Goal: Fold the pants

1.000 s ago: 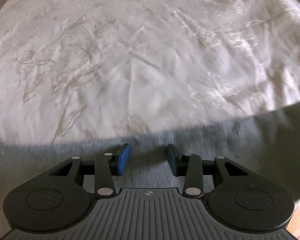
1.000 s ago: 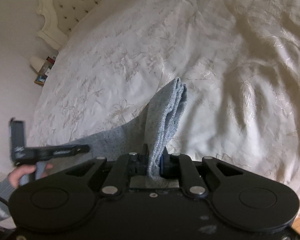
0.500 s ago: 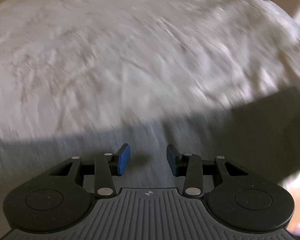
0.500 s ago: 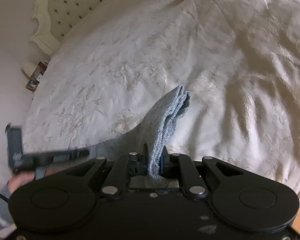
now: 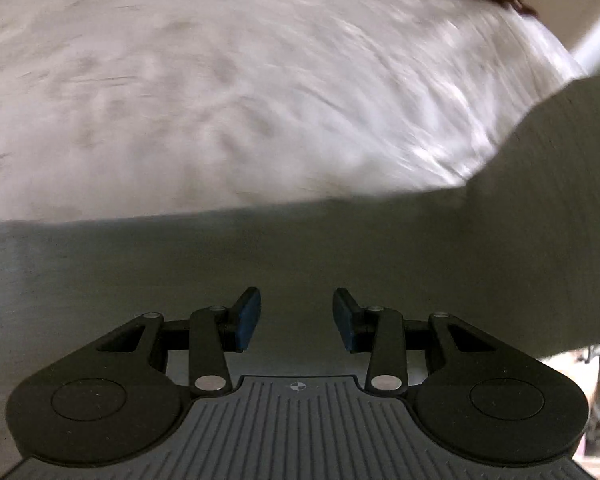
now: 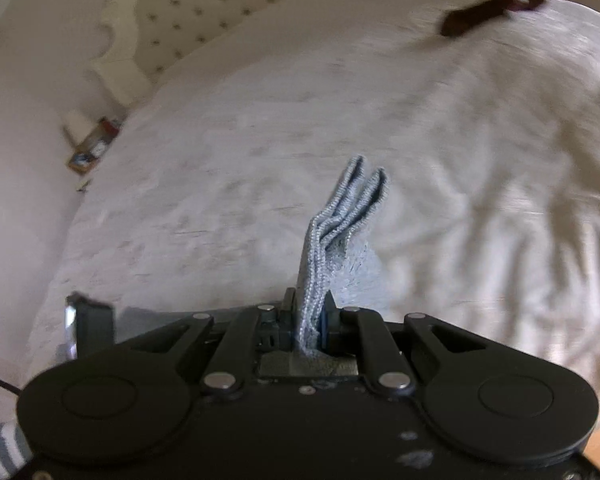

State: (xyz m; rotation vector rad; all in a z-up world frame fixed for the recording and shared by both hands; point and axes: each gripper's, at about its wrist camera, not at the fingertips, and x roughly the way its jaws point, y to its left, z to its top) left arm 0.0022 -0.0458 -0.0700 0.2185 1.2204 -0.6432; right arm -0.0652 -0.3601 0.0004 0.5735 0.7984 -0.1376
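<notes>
As the views blur more than before, right tool (image 6: 309,320) still clamping grey pants (image 6: 340,216), left tool (image 5: 296,318) wide above them.

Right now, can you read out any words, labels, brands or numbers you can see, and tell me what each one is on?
No readable text in either view.
Left gripper: a small crosshair mark on its grey base, no letters.
Box beside the bed: coloured print, too blurred to read.
Pants: no label visible.

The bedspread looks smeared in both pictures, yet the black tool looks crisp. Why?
Left wrist view: bedspread streaked by motion blur, left gripper sharp since the camera rides on it. Right wrist view: milder smear, pants and right gripper crisp; fisheye curves the bed.
</notes>
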